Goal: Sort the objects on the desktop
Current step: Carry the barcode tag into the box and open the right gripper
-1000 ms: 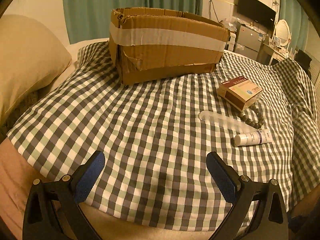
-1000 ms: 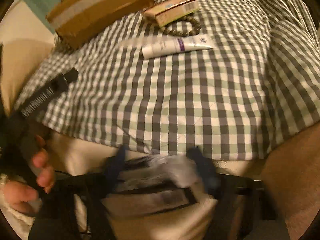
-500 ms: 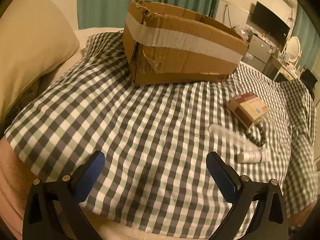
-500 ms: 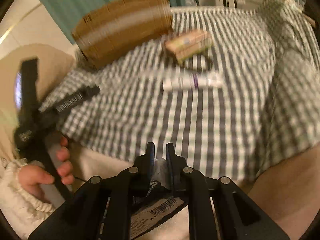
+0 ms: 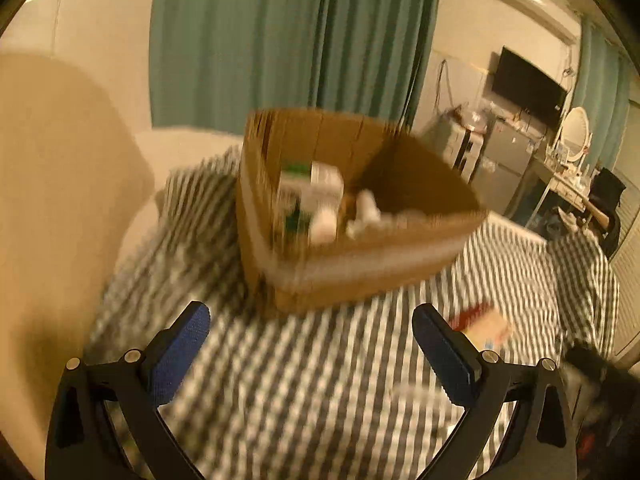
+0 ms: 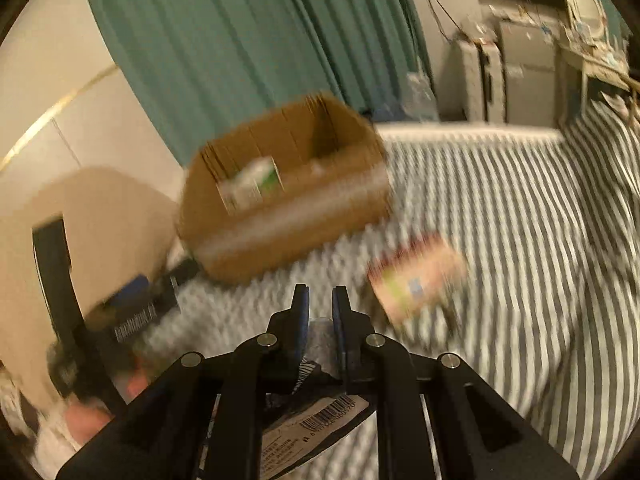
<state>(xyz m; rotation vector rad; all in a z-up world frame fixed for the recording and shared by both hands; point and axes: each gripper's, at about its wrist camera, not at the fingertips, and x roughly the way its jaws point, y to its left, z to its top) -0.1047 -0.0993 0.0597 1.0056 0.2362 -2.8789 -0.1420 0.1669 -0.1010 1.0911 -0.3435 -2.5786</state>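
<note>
An open cardboard box (image 5: pixel 360 248) stands on the checked cloth (image 5: pixel 280 380) and holds several white and green items (image 5: pixel 312 200). It also shows in the right wrist view (image 6: pixel 288 200). My left gripper (image 5: pixel 310 344) is open and empty, raised in front of the box. My right gripper (image 6: pixel 320 308) is shut on a dark packet with a barcode (image 6: pixel 320 420), short of the box. A small tan carton (image 6: pixel 416 280) lies on the cloth to the right; it also shows in the left wrist view (image 5: pixel 484 324). Both views are blurred.
A beige pillow (image 5: pixel 60 200) lies to the left. Green curtains (image 5: pixel 288 40) hang behind the box. A TV (image 5: pixel 528 84), cabinets and a dresser with a mirror (image 5: pixel 574 138) stand at the back right. The left gripper's handle and hand (image 6: pixel 100 340) show in the right wrist view.
Both grippers have risen and moved toward the box, so its inside now shows. The right gripper keeps hold of the dark packet. The tube and beads have left view.
</note>
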